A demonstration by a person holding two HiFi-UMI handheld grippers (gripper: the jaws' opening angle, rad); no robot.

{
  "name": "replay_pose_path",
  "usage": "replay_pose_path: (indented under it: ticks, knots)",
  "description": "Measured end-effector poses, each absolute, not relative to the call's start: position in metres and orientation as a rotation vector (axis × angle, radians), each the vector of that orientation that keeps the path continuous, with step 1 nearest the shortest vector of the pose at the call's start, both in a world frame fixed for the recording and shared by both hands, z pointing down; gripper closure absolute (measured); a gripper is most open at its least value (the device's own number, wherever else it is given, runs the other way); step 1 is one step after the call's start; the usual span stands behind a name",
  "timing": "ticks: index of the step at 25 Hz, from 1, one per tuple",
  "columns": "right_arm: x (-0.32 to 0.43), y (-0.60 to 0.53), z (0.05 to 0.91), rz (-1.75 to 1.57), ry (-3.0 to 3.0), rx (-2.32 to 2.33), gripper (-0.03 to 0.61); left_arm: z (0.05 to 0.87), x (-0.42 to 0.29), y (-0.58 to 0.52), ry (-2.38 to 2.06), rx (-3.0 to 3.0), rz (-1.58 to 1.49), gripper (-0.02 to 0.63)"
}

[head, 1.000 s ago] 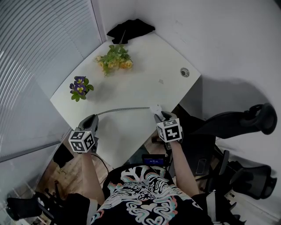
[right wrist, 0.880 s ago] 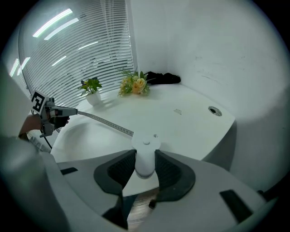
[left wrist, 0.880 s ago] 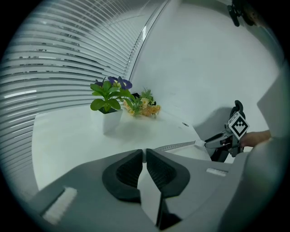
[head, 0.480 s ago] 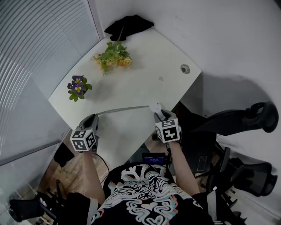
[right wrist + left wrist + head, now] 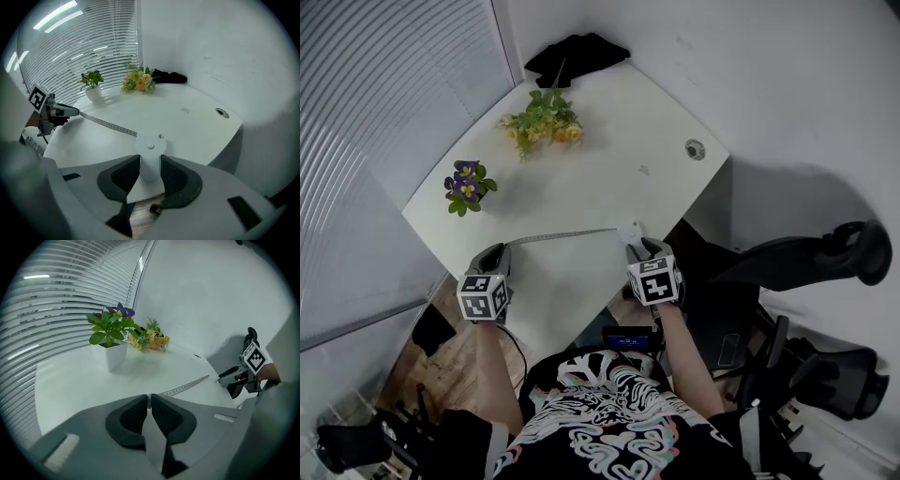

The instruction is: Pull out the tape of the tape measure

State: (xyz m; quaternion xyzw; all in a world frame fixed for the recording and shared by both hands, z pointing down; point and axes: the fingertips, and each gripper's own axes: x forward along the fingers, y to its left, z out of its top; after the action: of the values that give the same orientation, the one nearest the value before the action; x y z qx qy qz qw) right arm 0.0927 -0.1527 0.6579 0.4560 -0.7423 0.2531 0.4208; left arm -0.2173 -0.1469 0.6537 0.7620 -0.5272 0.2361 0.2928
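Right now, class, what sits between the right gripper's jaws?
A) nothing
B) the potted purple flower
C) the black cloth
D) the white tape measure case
D: in the right gripper view, the right gripper clamps the round white tape measure case, and the tape runs out of it toward the left gripper.

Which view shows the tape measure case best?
Right gripper view: the tape measure case sits close up, clamped between the jaws. Head view shows it as a small white spot. Left gripper view shows the tape; the case can't be made out.
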Motion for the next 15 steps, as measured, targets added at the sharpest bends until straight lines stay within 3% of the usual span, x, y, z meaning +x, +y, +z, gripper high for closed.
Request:
replay_pose_path:
  ticks: [8,15]
  knots:
    - [0.093,-0.153,0.655,0.648,-1.869,1.155,0.418,0.658,-0.221,-0.146,-1.421,2.007,0.622,0.572]
    - [0.096,-0.152,0.639,0.637,-1.891,1.204,0.416,0.649,-0.226,-0.147,-1.47,1.996,0.52,0.515]
